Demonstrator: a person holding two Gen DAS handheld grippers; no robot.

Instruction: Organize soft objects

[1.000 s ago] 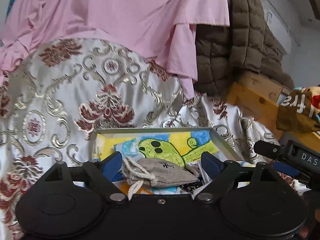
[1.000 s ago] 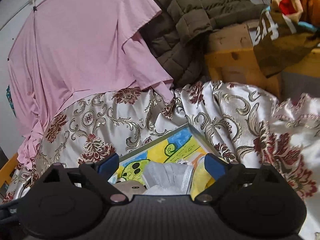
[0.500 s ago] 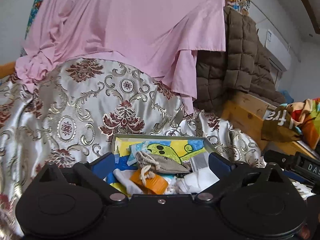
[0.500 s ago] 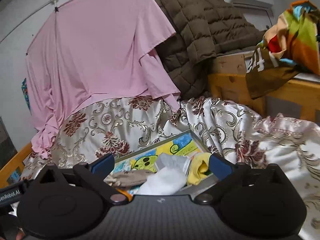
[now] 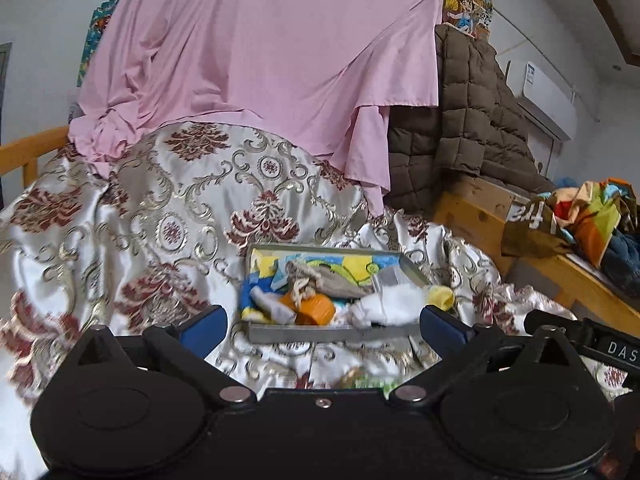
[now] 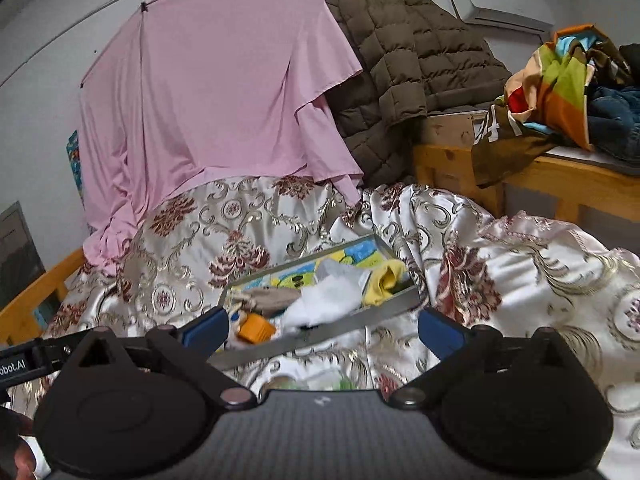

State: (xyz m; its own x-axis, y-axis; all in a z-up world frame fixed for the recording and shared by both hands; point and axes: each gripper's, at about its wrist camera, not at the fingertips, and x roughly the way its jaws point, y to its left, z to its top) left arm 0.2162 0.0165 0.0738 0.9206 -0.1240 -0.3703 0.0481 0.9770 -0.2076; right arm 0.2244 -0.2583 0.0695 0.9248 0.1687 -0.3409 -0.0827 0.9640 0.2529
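Tray (image 5: pixel 328 332) now farther beyond tongs (image 5: pixel 322 322)

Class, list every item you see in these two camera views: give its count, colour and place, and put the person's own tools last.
Tray: one, grey, on the patterned bedspread.
Drawstring pouch: one, beige, in the tray.
Orange item: one, in the tray, near edge.
White cloth: one, in the tray.
Yellow item: one, at the tray's far right corner.
Bedspread: one, silver with red flowers, over the bed.
Pink sheet: one, hung behind.
Quilted jacket: one, brown, right of the sheet.
Air conditioner: one, white, on the wall.
Colourful fabric: one, on the wooden ledge, right.
Left tool: open, empty.
Right tool: open, empty.
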